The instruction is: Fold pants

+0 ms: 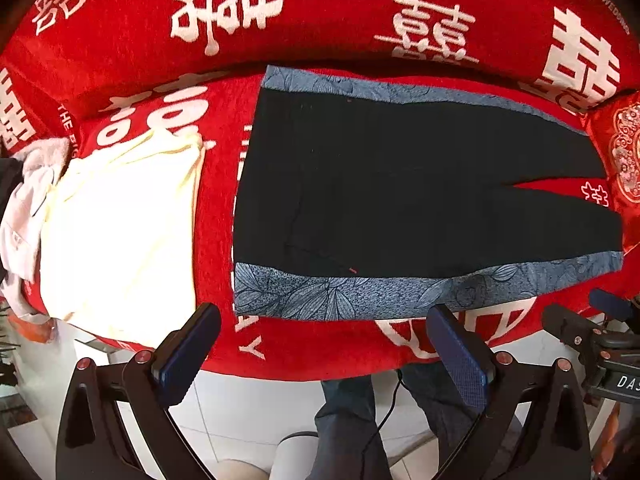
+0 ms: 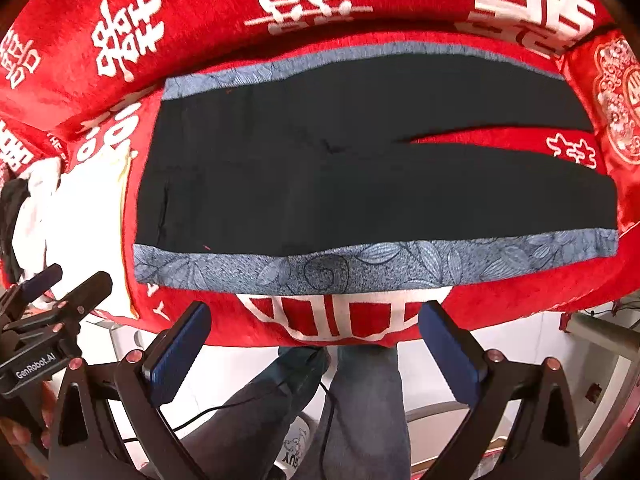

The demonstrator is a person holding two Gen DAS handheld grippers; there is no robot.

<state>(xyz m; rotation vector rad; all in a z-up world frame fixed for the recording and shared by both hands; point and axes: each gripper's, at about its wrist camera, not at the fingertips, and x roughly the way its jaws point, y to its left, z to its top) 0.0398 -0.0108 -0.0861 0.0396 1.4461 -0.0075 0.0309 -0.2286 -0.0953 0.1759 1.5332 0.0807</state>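
From the left wrist, the left hand-held gripper [image 1: 322,322] hangs spread and empty before the black pants [image 1: 420,196] lying flat on the red sofa [image 1: 320,344], while the right wrist shows the right hand-held gripper [image 2: 316,316] likewise spread near the pants' [image 2: 360,184] blue side stripe [image 2: 360,266].

Red sofa cover [image 1: 344,36] printed with white double-happiness characters — drapes seat and backrest. Pale yellow folded garment [image 1: 120,232] lies at left, white clothing [image 1: 24,216] beside it. Embroidered red cushion [image 2: 616,92] at right — white tiled floor [image 1: 248,408] below.
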